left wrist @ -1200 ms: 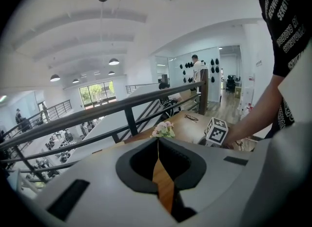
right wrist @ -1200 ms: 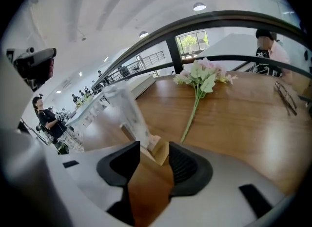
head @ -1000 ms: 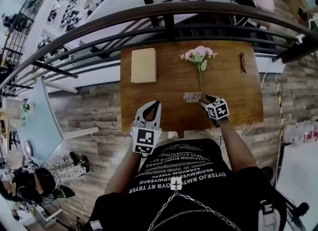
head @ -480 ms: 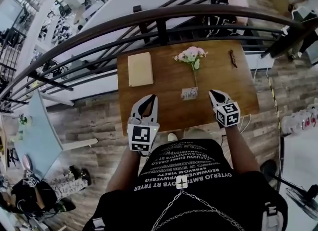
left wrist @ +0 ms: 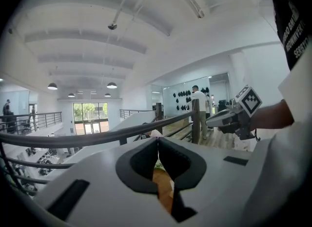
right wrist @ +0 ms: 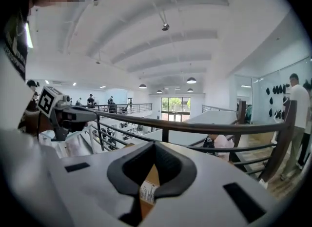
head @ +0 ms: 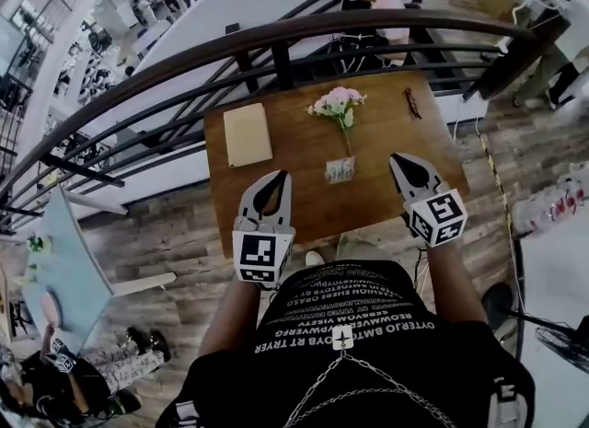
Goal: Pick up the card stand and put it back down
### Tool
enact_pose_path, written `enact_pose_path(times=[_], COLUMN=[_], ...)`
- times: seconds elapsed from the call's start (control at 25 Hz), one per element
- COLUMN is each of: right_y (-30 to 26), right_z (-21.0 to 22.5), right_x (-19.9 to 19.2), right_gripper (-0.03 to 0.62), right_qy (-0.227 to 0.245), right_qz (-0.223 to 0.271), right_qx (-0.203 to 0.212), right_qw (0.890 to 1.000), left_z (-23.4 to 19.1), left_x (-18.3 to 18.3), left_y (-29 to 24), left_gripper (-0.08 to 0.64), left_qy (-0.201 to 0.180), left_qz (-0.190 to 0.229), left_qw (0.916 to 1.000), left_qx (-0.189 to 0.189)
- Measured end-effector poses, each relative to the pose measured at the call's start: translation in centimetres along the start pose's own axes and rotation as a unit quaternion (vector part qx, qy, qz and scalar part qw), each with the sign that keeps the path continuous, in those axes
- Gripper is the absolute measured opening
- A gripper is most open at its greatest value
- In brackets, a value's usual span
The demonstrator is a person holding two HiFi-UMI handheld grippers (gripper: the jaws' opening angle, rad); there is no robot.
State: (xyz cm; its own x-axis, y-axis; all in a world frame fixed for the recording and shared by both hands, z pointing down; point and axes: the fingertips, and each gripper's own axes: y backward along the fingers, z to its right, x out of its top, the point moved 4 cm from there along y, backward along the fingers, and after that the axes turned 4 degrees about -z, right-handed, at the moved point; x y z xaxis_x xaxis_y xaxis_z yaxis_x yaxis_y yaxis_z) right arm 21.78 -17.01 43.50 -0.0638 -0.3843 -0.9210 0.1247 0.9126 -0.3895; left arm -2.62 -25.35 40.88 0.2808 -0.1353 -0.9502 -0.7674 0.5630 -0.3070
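Card stand point(head: 340, 170) sits on the wooden table point(head: 396, 132), toward its near edge, right at the foot of the flower stem. In the head view we see it between the two grippers, touching neither and a little nearer the right gripper point(head: 398, 158). That claw hangs over the table's near right part. Its jaws have just been closing and now meet at the tips with nothing between them. The left gripper point(head: 276, 178), at the near left edge, likewise has its jaws together and empty. Pink flowers point(head: 335, 101) lie beyond the stand, and a tan pad point(head: 248, 133) lies at the table's far left.
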Motion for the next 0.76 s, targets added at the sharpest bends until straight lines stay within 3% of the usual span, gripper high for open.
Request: enact_pose_path(times=[0.4,0.76], right_y=[0.9,2.0], right_z=[0.4,6.0], right_x=[-1.6,-1.5], right_gripper=[0.014,0.014], right_qy=[-0.003,-0.018], right_qz=[-0.020,-0.013], right_qx=[-0.019,-0.018], right_qw=[1.000,1.000], left_z=[1.2,5.7], left_x=[-1.8,0.1], left_y=[-1.6,-7.1], left_gripper=[0.029,0.029], left_qy=[0.020,0.016], left_qz=[-0.031,-0.039], left_qw=[0.9989,0.9977], left_qx=[-0.028,-0.053])
